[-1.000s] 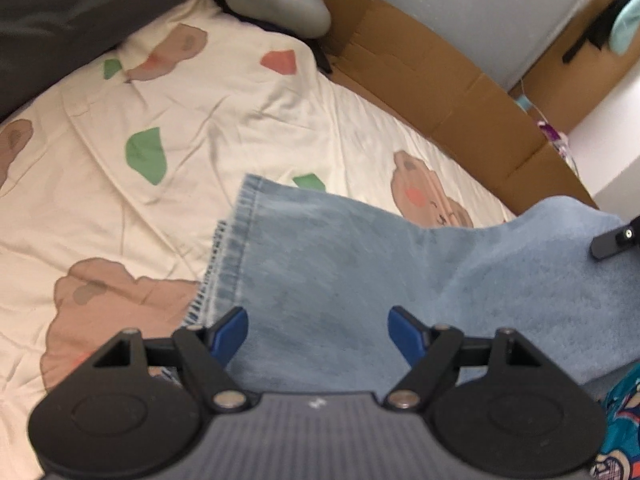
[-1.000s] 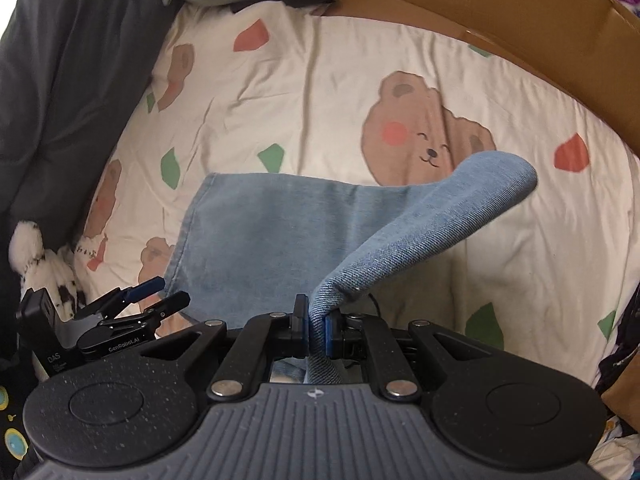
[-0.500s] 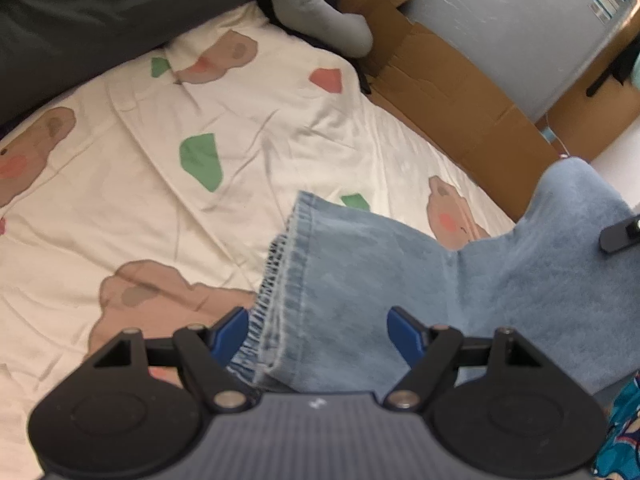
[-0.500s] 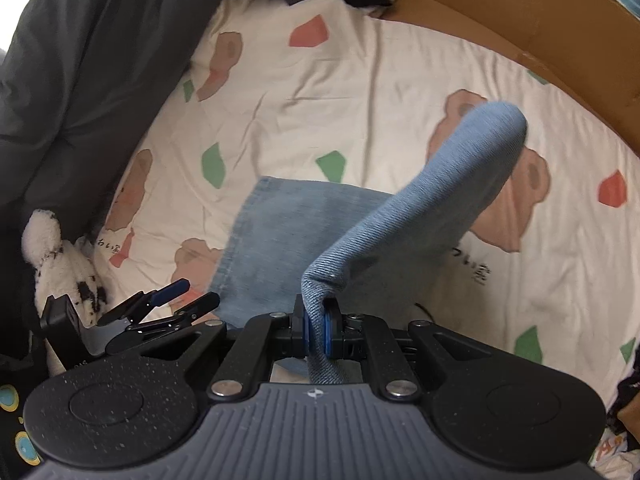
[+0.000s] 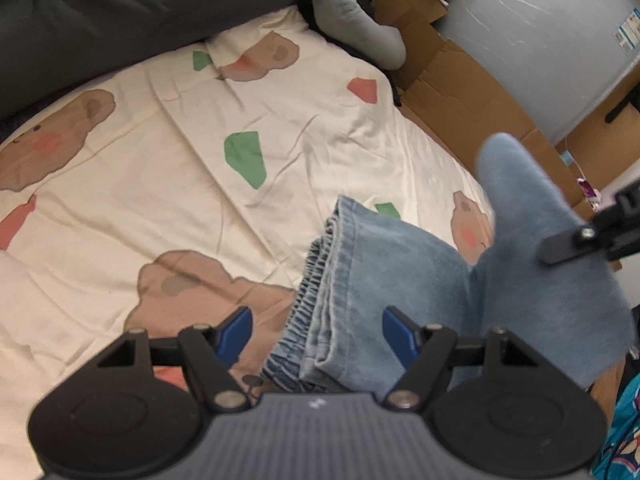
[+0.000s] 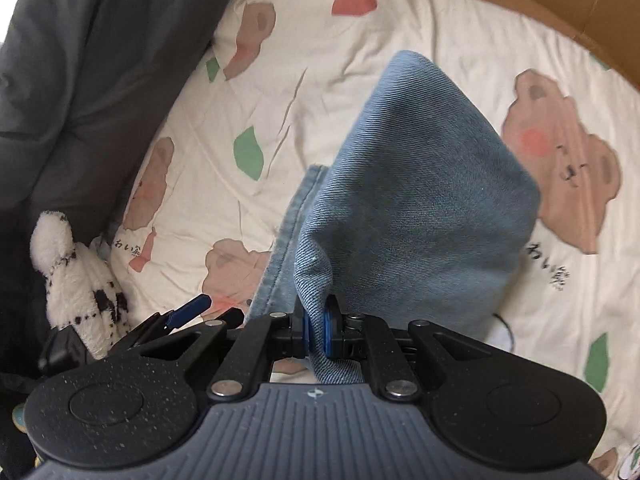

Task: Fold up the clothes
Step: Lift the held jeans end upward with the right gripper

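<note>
Light blue jeans [image 5: 384, 276] lie on a cream bedsheet with bear prints [image 5: 160, 168]. My left gripper [image 5: 316, 332] is open, its blue pads on either side of the frayed hem end, not pinching it. My right gripper [image 6: 316, 330] is shut on a fold of the jeans [image 6: 416, 200] and holds it lifted above the bed, so the denim arches over the flat part. The right gripper shows in the left wrist view [image 5: 592, 236] at the right edge. The left gripper shows at the lower left of the right wrist view [image 6: 200, 312].
A dark grey duvet [image 5: 120, 12] lies along the far side. A grey pillow [image 5: 352, 20] and brown cardboard [image 5: 460, 92] border the bed. A white and black plush toy [image 6: 76, 272] sits at the left of the right wrist view.
My right gripper has lifted the jeans fold higher and carried it over toward the hem end. My left gripper has moved closer to the hem and stays open.
</note>
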Available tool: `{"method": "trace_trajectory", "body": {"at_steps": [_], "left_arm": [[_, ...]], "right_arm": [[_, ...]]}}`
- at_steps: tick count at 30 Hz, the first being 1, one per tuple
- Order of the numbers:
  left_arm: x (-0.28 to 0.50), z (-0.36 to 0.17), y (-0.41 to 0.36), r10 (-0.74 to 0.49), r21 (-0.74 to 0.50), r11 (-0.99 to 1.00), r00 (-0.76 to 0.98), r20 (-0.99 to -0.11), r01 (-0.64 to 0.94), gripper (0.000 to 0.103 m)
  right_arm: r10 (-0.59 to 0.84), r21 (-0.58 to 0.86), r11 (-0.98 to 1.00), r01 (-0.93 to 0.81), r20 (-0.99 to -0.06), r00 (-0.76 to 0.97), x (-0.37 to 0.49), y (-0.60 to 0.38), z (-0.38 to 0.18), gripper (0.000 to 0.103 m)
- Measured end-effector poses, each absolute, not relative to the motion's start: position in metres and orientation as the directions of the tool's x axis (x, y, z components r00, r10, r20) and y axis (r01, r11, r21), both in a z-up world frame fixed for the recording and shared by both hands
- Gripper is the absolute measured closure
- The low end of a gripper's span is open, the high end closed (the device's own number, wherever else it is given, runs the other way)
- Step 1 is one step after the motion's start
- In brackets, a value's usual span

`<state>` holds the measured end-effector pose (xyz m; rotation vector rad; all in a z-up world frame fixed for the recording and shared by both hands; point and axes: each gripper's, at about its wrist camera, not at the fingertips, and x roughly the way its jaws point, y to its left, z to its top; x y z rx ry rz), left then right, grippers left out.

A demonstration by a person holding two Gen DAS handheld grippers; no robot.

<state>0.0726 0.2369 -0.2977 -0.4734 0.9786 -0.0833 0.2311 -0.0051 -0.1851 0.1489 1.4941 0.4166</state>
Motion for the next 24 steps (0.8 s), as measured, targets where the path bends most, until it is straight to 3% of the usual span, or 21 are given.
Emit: {"method": "trace_trajectory", "body": {"at_steps": [24], "left_arm": [[0.054,-0.309,0.271,-0.252,-0.432,0.879,0.571,-0.781,-0.203,0.033]], "right_arm": [[0.149,0.160,0.944,-0.289,-0.987,-0.062,0.235,0.104,-0.280,0.097]]}}
